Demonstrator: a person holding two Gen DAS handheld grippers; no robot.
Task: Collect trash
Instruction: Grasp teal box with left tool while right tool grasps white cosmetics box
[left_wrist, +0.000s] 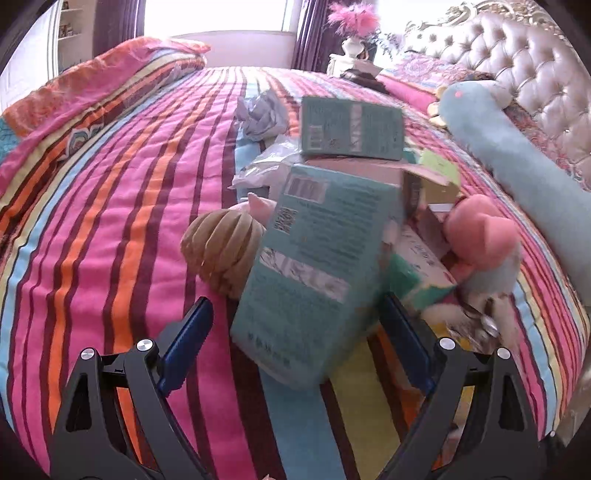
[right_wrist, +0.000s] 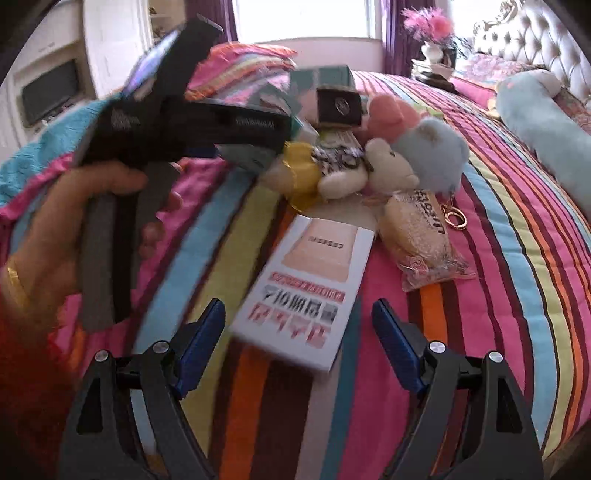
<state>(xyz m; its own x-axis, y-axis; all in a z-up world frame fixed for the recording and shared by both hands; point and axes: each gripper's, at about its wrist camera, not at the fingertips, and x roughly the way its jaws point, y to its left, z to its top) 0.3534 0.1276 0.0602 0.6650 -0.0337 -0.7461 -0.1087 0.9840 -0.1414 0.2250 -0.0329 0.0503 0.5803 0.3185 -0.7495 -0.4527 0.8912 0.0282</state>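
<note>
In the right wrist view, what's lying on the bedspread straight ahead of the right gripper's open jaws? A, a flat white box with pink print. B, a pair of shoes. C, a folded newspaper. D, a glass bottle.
A: the flat white box lies on the striped bedspread just ahead of the right gripper, whose jaws stand open, not touching it.

Bright window (left_wrist: 214, 16), purple curtains (left_wrist: 310, 33), tufted headboard (left_wrist: 517, 74), striped bed (left_wrist: 110, 221).

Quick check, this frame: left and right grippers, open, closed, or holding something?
Left gripper: open, the teal box sits between its fingers, no grip visible.
Right gripper: open, empty, just short of the white box.
</note>
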